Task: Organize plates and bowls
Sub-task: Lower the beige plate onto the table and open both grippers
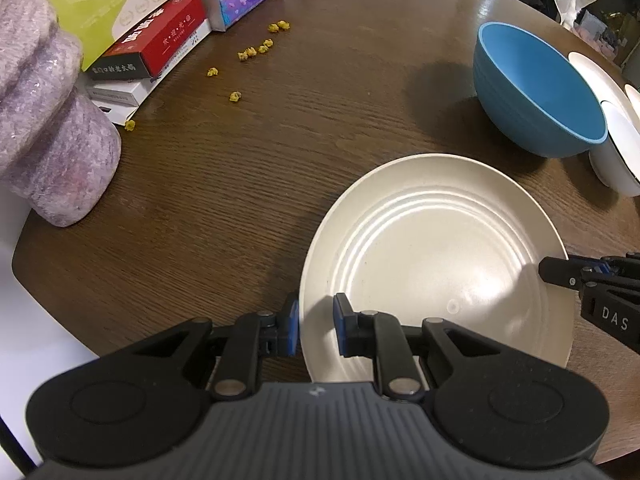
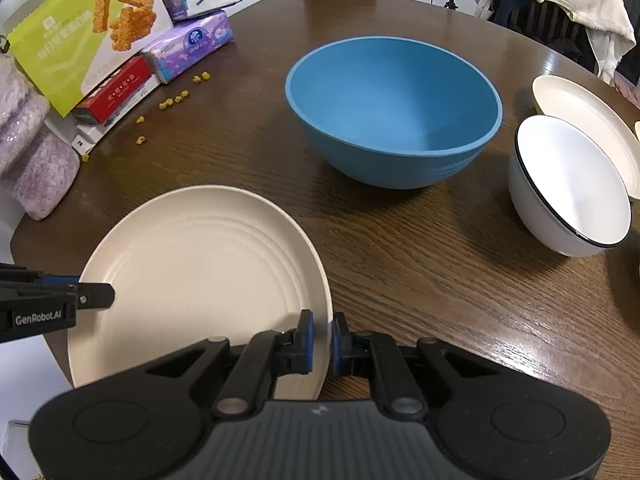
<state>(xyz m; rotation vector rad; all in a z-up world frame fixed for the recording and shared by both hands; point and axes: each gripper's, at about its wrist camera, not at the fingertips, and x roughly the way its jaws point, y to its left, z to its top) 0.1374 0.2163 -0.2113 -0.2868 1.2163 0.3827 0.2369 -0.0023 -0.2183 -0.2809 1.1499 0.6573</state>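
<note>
Left gripper: your left gripper (image 1: 316, 330) is clamped on the near-left rim of the cream plate (image 1: 432, 264), one blue pad outside the rim and one inside.
Right gripper: your right gripper (image 2: 322, 340) is pinched on the opposite rim of the same plate, its pads pressed to either side of the edge.
Plate: you hold the cream ridged plate between both tools, low over the front part of the dark wooden table (image 1: 260, 168); whether it touches the wood, you cannot tell.
Blue bowl: the blue bowl (image 2: 394, 112) stands upright behind the plate, apart from it.
White bowl: the black-rimmed white bowl (image 2: 572, 188) sits to the right of the blue bowl, near it.
Second plate: another cream plate (image 2: 584, 120) lies just behind the white bowl.
Left clutter: a snack box (image 2: 84, 28), tissue packs (image 2: 192, 46) and yellow crumbs (image 2: 172, 102) crowd your far left edge.
</note>
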